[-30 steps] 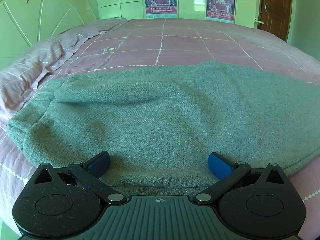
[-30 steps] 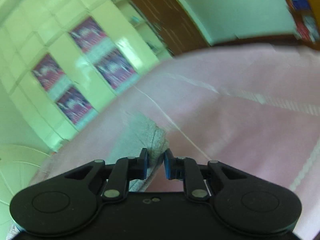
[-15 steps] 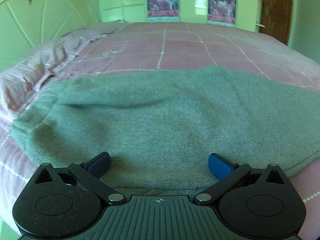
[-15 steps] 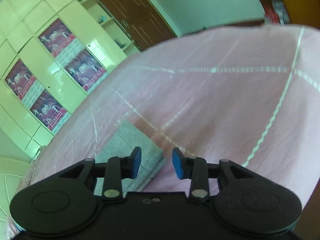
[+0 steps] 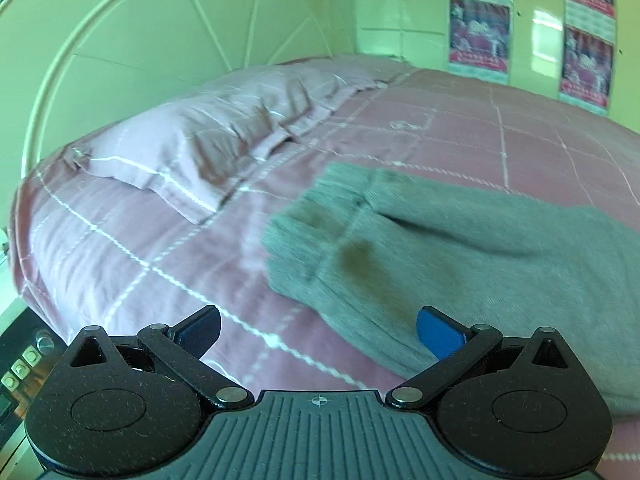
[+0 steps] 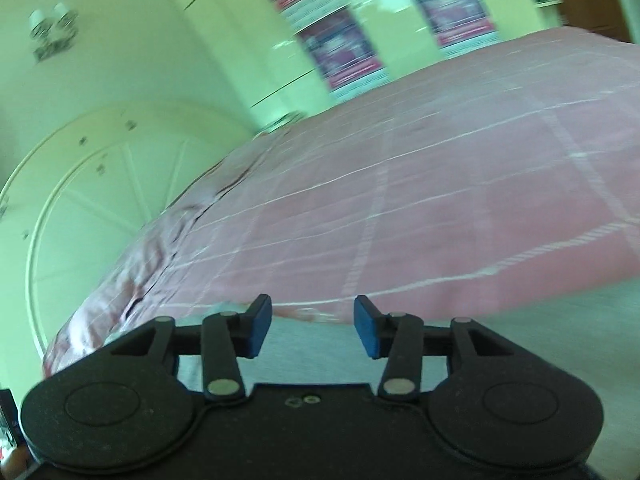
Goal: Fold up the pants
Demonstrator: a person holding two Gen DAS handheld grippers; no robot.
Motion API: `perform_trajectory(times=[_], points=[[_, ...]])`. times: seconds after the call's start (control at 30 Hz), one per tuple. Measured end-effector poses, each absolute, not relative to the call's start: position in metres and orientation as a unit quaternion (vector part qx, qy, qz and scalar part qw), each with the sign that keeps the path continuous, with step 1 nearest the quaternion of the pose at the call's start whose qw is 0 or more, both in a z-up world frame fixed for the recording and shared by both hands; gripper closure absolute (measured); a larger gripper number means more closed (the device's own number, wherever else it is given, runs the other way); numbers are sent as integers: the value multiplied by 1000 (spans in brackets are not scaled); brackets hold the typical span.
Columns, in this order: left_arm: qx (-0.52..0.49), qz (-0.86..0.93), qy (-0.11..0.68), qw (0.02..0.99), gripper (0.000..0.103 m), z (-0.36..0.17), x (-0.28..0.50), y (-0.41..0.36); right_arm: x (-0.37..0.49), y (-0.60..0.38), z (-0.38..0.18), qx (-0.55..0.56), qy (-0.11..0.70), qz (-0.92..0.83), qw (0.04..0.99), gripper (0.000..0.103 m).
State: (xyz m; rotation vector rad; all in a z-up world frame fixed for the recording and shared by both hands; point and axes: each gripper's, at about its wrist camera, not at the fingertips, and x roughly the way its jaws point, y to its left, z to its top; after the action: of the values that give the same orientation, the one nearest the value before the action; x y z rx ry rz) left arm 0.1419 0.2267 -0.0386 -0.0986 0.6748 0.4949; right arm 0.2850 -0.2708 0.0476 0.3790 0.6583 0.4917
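The grey pants (image 5: 460,256) lie folded flat on the pink bed, with the ribbed waistband end toward the left. My left gripper (image 5: 318,330) is open and empty, hovering just off the pants' near left edge; its right pad (image 5: 438,338) is over the grey cloth and its left pad is over the sheet. In the right wrist view the pants (image 6: 320,344) show as a pale grey strip right under the fingers. My right gripper (image 6: 312,330) is open and empty above that strip.
A pink checked sheet (image 5: 132,264) covers the bed, with a pillow (image 5: 208,140) at the head by the pale round headboard (image 5: 132,44). Cabinet doors with posters (image 5: 478,36) stand beyond the bed. A device with buttons (image 5: 22,364) sits low at the left.
My right gripper opened and let go of the pants' end, then swung toward the headboard. My left gripper stayed open and turned left, so the pants now lie to its right.
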Motion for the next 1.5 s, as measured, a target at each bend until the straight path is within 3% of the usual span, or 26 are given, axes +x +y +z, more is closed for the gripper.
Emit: perform_trajectory(times=[0.13, 0.2, 0.33, 0.5, 0.73, 0.83, 0.87, 0.97, 1.27, 1.43, 1.5], points=[[-68, 241, 339, 907, 0, -42, 154, 244, 314, -216, 46, 137, 346, 286, 883, 55], [-75, 230, 344, 907, 0, -45, 161, 249, 322, -198, 46, 116, 351, 298, 880, 41], [-100, 214, 349, 907, 0, -53, 172, 260, 349, -171, 39, 87, 357, 322, 872, 39], [-154, 191, 345, 906, 0, -69, 177, 272, 378, -133, 23, 31, 365, 361, 857, 49], [-178, 181, 335, 907, 0, -81, 176, 278, 408, -113, 2, 14, 415, 404, 815, 49], [-172, 181, 336, 908, 0, -81, 176, 277, 413, -107, -3, 17, 429, 427, 796, 56], [-171, 181, 336, 908, 0, -81, 176, 277, 413, -106, -3, 21, 436, 440, 785, 63], [-172, 180, 337, 908, 0, -80, 176, 277, 408, -104, 1, 27, 443, 481, 756, 67], [-165, 210, 300, 916, 0, -73, 167, 270, 411, -84, -2, 61, 447, 470, 759, 62], [-199, 223, 273, 914, 1, -67, 163, 285, 415, -72, -9, 55, 461, 443, 767, 71], [-212, 195, 293, 912, 27, -74, 170, 290, 409, -66, -4, -6, 442, 423, 791, 103]])
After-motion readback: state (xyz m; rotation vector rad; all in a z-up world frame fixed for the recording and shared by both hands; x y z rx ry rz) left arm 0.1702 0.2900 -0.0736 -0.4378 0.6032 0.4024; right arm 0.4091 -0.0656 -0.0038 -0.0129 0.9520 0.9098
